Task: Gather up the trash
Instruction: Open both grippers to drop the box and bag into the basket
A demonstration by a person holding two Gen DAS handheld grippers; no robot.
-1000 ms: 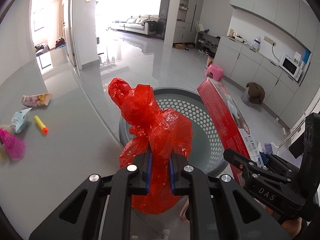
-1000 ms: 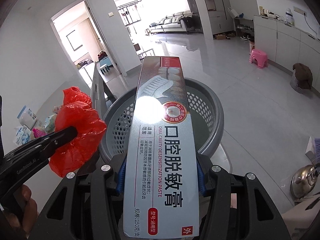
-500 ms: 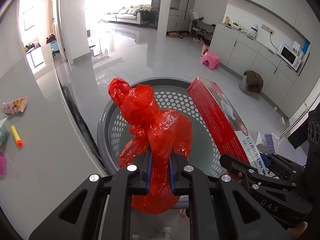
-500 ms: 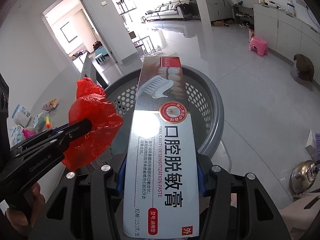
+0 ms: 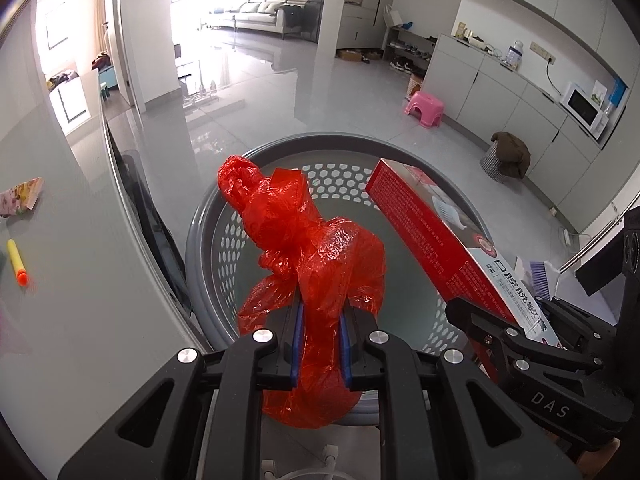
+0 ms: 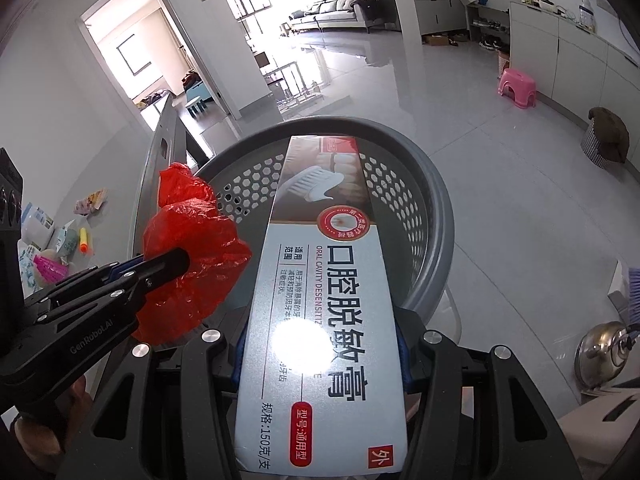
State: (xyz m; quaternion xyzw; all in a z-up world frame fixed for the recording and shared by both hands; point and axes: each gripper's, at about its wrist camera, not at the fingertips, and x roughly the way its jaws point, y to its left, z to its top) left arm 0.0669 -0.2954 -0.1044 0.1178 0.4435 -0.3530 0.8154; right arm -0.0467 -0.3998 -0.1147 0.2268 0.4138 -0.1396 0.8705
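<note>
Both grippers I'm running are loaded. My left gripper (image 5: pixel 321 334) is clamped on a crumpled red plastic bag (image 5: pixel 316 256); its lower bulge hangs under the fingers, where I can't see what it hides. My right gripper (image 6: pixel 320 356) is closed on a long toothpaste box (image 6: pixel 320 320), its near end cut off by the frame edge and part of the print washed out by glare.

Just beyond, both loads hang over the grey perforated basket (image 5: pixel 208 216), whose floor they mostly cover, so I can't tell what lies inside.

Only the right wrist view shows the box's printed face; the left wrist view gives its red side (image 5: pixel 424 240) and the right gripper's flank. The right view also shows a kettle (image 6: pixel 600 348) on the floor.

Farther left, a foam dart (image 5: pixel 17 262) and a snack wrapper (image 5: pixel 20 196) lie on the table (image 5: pixel 80 320).

Compared with a second ago, the basket sits more squarely under both grippers and the table litter has slid toward the edge of view.
</note>
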